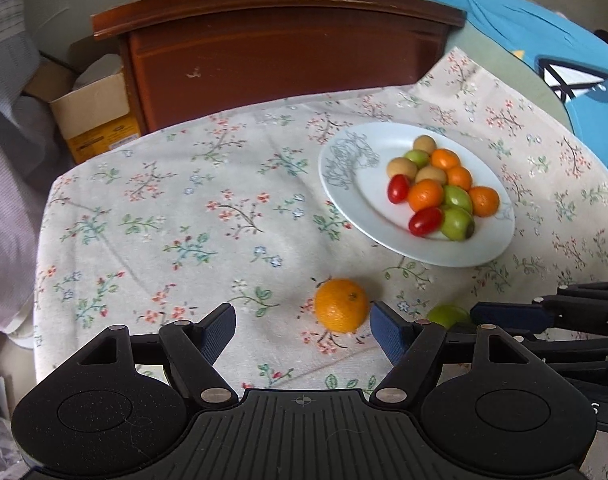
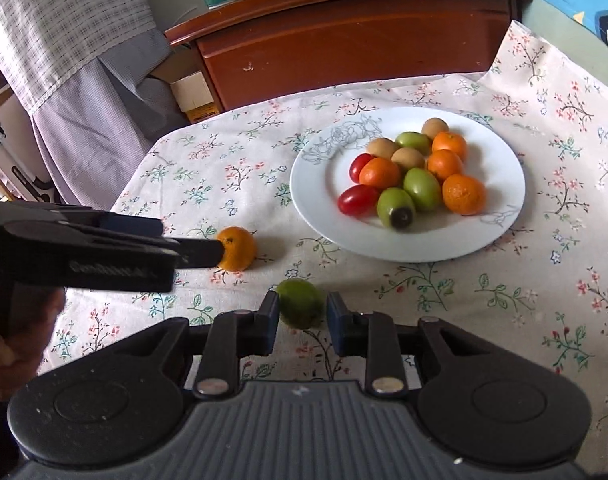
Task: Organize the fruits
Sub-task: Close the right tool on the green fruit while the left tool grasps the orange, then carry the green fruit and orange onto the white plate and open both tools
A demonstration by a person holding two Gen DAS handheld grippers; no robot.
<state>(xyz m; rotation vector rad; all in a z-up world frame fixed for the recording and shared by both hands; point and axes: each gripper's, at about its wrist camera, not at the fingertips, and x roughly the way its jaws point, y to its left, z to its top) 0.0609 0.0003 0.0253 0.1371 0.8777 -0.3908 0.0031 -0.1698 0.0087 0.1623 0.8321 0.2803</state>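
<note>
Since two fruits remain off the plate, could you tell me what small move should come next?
Probably close the right gripper on the green fruit: it sits between the open fingers, on the tablecloth short of the plate. The left gripper is open beside the orange.

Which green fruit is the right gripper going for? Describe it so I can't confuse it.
On the floral tablecloth, look nearer than the white plate. The green fruit lies alone between the right gripper fingers, off the plate, right of the loose orange.

Orange (image 1: 341, 305), green fruit (image 2: 299, 308) loose on cloth; rest piled on plate (image 2: 328, 216).
</note>
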